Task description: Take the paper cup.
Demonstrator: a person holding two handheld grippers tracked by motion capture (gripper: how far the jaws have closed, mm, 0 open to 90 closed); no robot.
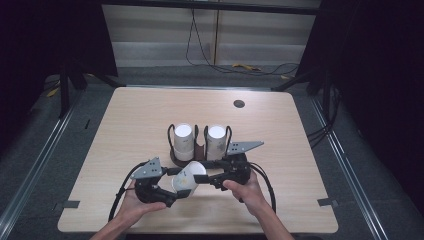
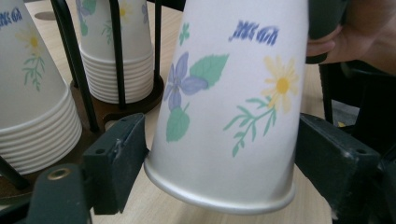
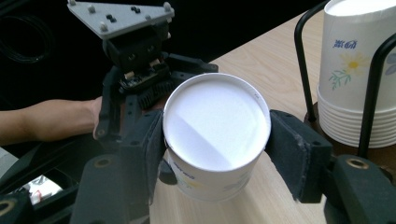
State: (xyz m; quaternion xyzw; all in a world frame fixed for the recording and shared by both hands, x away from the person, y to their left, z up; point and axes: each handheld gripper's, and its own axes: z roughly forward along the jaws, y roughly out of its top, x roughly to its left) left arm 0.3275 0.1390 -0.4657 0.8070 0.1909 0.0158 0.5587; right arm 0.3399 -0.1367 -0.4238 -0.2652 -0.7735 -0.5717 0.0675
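Note:
A white paper cup (image 1: 187, 176) with printed flowers lies on its side just above the table, between my two grippers. My right gripper (image 1: 201, 176) is shut on its base end; in the right gripper view both pads (image 3: 149, 140) press on the cup (image 3: 215, 116). My left gripper (image 1: 179, 183) grips the rim end, its jaws set wide against both sides of the cup (image 2: 233, 93). Just behind stand two stacks of upside-down cups (image 1: 183, 141) (image 1: 216, 141) in a black wire holder (image 1: 199, 152).
The wooden table (image 1: 280, 200) has a dark round hole (image 1: 239, 104) near its far edge. Black frame rails run along both sides, and cables lie on the floor beyond the table. The stacks (image 2: 28, 102) (image 3: 355, 70) stand close to both grippers.

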